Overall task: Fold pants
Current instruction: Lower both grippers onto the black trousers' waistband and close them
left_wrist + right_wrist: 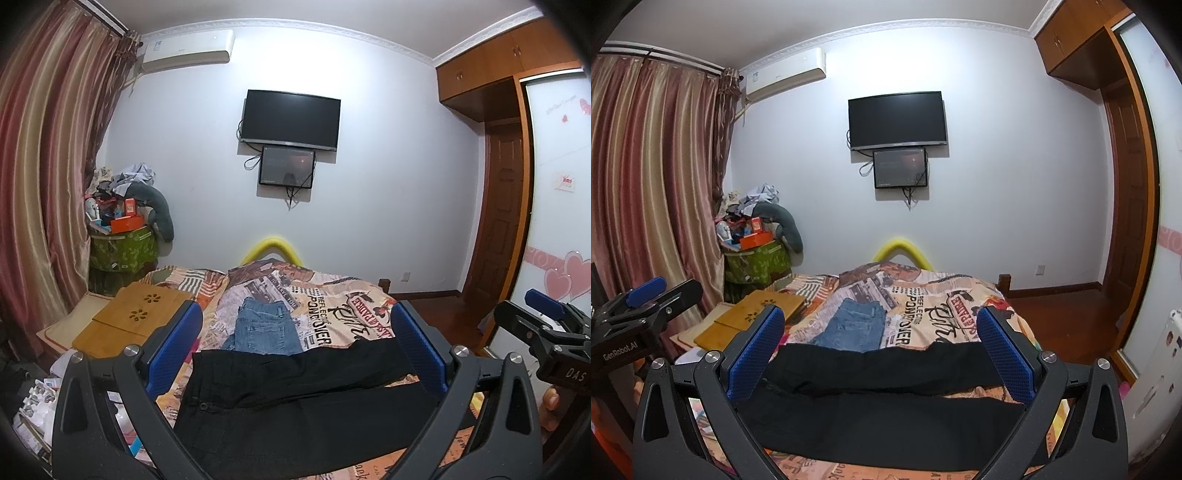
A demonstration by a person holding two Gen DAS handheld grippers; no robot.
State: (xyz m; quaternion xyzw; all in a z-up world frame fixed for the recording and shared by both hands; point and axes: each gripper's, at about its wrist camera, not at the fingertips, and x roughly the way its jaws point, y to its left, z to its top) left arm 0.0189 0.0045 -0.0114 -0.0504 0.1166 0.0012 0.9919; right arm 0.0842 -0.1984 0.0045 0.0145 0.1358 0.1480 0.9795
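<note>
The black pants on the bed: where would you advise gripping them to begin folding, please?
Probably grip the black pants at the waistband, which lies on the left with its button showing, coming in from the near edge with the open left gripper. The legs run rightward, for the open right gripper.

The bedspread [923, 317] reads "POWER OVER", the left claw [646, 299] body "GenRobot.AI", the right claw [546, 317] body "DAS".

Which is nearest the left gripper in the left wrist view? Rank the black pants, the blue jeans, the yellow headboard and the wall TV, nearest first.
From the left gripper:
1. Black pants: spread across the bed right under the open fingers.
2. Blue jeans: folded just beyond, slightly left of centre.
3. Yellow headboard: at the bed's far end.
4. Wall TV: high on the far wall.
</note>
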